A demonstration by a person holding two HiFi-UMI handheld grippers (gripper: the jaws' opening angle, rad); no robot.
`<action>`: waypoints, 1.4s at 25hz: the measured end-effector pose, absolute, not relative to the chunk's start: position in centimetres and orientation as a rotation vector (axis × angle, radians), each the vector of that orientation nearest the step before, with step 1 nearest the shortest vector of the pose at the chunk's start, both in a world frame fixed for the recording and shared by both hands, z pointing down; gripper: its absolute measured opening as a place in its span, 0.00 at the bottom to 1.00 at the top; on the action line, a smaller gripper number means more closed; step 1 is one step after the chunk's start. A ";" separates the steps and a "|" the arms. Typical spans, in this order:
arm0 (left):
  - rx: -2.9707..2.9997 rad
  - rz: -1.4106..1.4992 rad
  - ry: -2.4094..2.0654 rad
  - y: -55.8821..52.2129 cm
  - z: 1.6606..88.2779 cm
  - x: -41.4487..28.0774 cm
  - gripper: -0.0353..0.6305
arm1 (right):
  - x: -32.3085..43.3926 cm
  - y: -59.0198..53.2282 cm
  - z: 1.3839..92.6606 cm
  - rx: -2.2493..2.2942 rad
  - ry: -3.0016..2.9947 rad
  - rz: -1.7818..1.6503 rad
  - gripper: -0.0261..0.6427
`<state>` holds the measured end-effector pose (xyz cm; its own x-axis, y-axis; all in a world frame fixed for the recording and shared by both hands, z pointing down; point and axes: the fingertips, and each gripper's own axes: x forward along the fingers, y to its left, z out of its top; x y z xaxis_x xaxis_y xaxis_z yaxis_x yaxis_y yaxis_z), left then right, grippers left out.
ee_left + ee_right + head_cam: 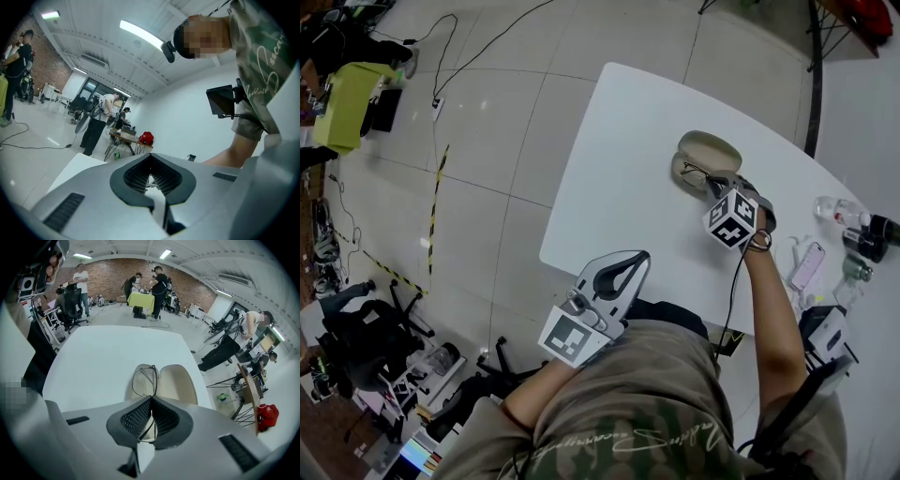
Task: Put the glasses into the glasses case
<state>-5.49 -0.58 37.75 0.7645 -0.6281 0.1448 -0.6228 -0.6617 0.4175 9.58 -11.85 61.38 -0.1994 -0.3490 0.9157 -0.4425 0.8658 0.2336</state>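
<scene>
**You hold the glasses over the open case, right gripper doing the work**

Your right gripper (150,399) has its jaws pressed together on the thin frame of the glasses (144,379). You grip them at the near end, so their long axis runs straight out ahead of the fingers. That axis lies roughly in line with the length of the glasses case (177,383), which lies open on the white table (619,169). The glasses are over the case half that shows on the left in the right gripper view. Whether they touch it cannot be told. Your left gripper (639,258) hangs well apart near your lap, jaw tips together with nothing between them. The placing looks to fall to the right hand alone.
</scene>
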 end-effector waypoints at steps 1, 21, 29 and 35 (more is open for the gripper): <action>2.513 -0.017 -0.945 -0.6 37.7 -5.5 0.05 | 9.7 -11.9 61.4 0.598 -1.807 0.093 0.07; 2.498 0.002 -0.972 -0.9 38.3 -6.0 0.05 | 9.4 -12.5 62.6 0.578 -1.806 0.103 0.07; 2.490 0.000 -0.970 -1.0 38.4 -6.0 0.05 | 9.1 -12.6 63.0 0.562 -1.800 0.098 0.07; 2.491 -0.023 -0.954 -1.2 38.0 -5.4 0.05 | 9.2 -12.3 63.5 0.558 -1.807 0.114 0.07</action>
